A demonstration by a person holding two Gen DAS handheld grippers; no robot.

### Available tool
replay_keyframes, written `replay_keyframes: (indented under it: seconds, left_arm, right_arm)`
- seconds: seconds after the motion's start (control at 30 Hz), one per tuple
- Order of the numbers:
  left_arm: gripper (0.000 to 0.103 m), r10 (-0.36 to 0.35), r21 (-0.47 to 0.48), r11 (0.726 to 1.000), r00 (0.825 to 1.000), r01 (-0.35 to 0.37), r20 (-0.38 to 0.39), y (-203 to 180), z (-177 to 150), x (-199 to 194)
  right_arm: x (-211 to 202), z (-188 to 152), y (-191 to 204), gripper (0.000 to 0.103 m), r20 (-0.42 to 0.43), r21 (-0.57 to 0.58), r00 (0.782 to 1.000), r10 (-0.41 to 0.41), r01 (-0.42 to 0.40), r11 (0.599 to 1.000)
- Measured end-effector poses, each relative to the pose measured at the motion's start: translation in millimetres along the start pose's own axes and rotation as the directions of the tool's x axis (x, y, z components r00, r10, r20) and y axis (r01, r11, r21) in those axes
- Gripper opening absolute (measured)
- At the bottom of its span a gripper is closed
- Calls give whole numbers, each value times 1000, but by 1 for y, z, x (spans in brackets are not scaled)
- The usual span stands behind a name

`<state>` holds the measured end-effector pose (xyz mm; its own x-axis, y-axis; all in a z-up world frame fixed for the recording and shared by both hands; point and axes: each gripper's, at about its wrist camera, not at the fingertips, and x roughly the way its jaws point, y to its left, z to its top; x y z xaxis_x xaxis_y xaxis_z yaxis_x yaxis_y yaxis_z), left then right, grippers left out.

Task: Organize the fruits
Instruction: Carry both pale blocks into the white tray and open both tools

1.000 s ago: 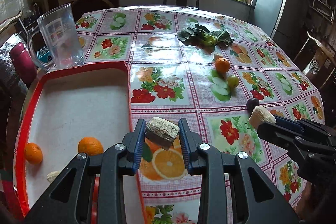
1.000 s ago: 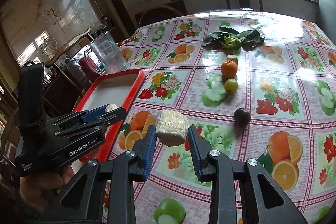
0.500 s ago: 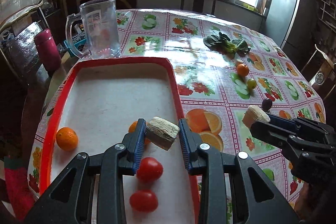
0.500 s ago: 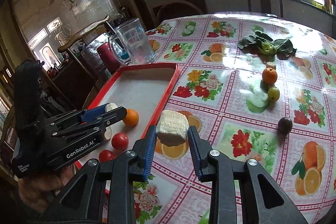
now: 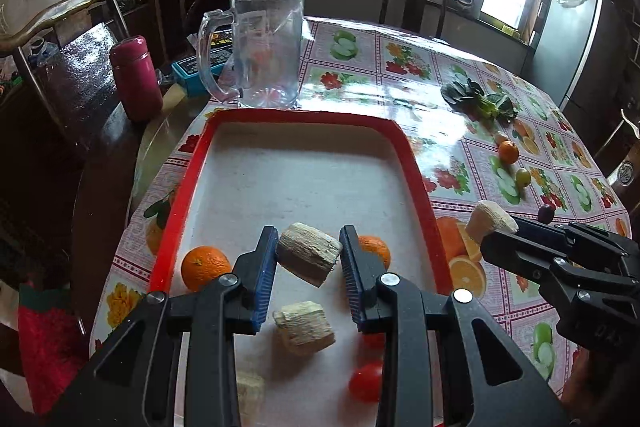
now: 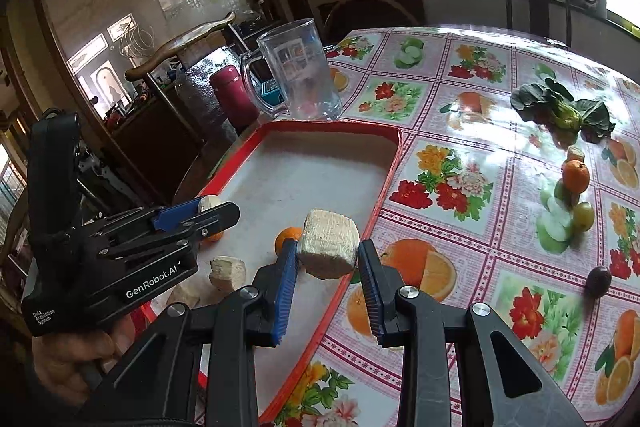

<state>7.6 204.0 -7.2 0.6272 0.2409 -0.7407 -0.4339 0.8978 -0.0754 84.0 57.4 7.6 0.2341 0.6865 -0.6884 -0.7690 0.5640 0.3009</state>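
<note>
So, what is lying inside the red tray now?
Inside the red tray: two oranges, two red tomatoes and pale fibrous chunks. The left gripper and its chunk cover part of the floor, so more may be hidden.

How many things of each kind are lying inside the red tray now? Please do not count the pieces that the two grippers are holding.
Oranges: 2
Red tomatoes: 2
Pale fibrous chunks: 2
Total: 6
</note>
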Motion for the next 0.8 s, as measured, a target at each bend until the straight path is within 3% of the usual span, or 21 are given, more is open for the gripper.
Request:
replay_keyframes:
  seconds: [0.8]
  left_arm:
    - [29,42,-62,997,998,-45,-57,48,20,36]
  right_arm:
    - [81,38,12,31,-102,-47,995,-8,3,999]
